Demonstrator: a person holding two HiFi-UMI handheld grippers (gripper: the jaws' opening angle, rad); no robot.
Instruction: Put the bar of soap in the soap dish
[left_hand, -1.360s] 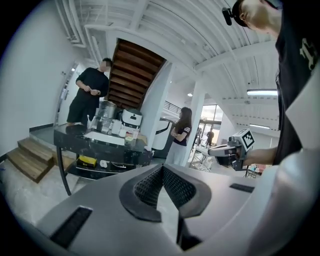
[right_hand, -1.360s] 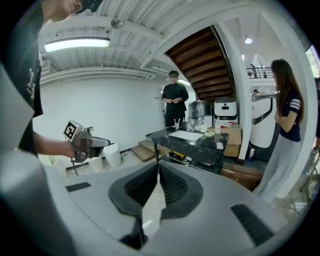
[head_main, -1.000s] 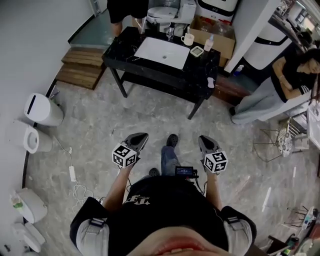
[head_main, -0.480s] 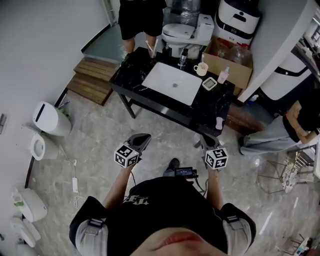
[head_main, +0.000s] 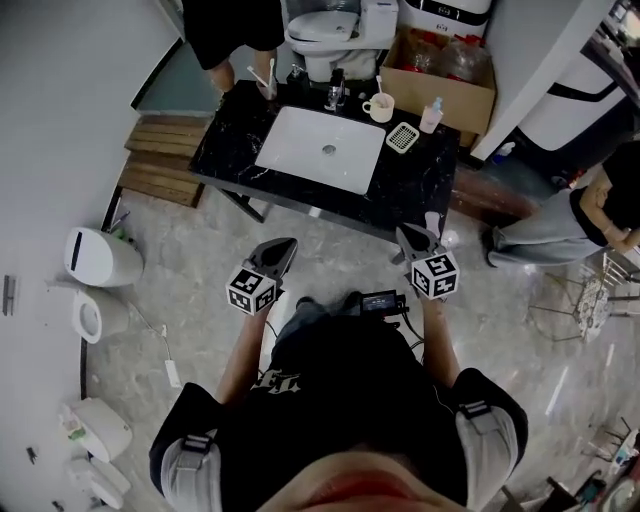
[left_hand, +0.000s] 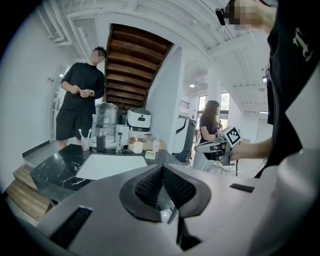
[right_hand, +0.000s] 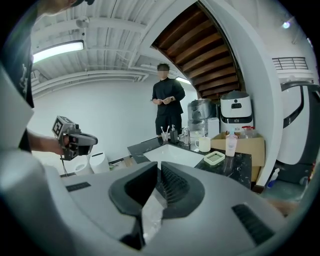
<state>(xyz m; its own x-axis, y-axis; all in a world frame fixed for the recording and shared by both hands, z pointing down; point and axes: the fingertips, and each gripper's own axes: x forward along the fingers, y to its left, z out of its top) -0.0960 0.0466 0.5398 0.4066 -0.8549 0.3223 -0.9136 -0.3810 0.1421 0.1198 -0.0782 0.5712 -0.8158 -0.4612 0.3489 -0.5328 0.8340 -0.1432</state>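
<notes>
- The left gripper (head_main: 281, 246) was held out over the grey floor (head_main: 190, 250), short of the counter's front edge. Its jaws were pressed together with nothing between them.
- The right gripper (head_main: 411, 233) was alongside it, near the counter's front right corner. Its jaws were likewise closed and empty.
- The black marble counter (head_main: 235, 140) carried a white sink basin (head_main: 320, 150) in its middle.
- The soap dish (head_main: 402, 137), a pale slotted tray, sat on the right part of the counter, between the basin and the right edge, its grid top bare.
- A mug (head_main: 379, 106) and a pink bottle (head_main: 432, 116) stood near the back edge, just behind the dish.
- A faucet (head_main: 335, 92) stood at the back edge behind the basin, and a cup of toothbrushes (head_main: 268, 85) stood towards the back left corner.
- A small pale object (head_main: 432, 222) showed at the front right corner, just beside the right gripper's tip. Whether it was the bar of soap could not be told.
- A person in black (head_main: 235, 25) stood behind the back left corner, and another person (head_main: 545, 235) was off to the right, well apart from the counter.
</notes>
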